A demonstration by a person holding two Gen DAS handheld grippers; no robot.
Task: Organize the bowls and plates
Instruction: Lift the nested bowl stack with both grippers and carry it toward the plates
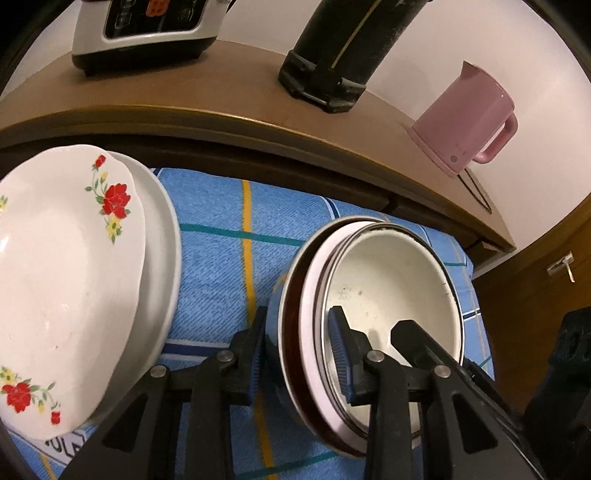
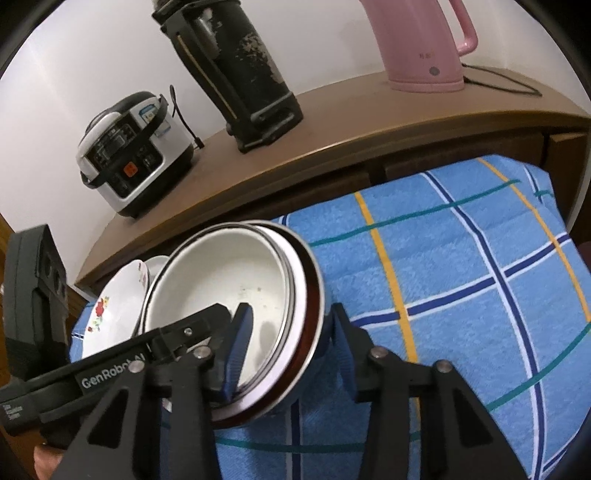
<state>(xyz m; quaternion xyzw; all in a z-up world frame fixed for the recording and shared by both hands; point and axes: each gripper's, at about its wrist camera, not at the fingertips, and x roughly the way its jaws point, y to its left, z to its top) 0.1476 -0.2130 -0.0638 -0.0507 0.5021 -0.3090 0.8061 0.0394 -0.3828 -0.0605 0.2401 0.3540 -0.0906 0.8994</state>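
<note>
A stack of nested bowls (image 1: 391, 280) stands on a blue plaid cloth (image 1: 221, 236); the top bowl is white inside. My left gripper (image 1: 299, 332) straddles the stack's left rim, one finger inside and one outside, with a gap showing. My right gripper (image 2: 291, 325) straddles the right rim of the same stack (image 2: 229, 273) the same way. Both look open around the rims. A flowered white plate (image 1: 62, 280) lies on a plain white plate (image 1: 162, 236) to the left, also seen in the right wrist view (image 2: 110, 314).
A wooden shelf (image 1: 229, 99) behind the cloth carries a rice cooker (image 1: 147, 33), a black flask (image 1: 332, 62) and a pink kettle (image 1: 469, 122). The blue cloth (image 2: 461, 277) extends to the right of the bowls.
</note>
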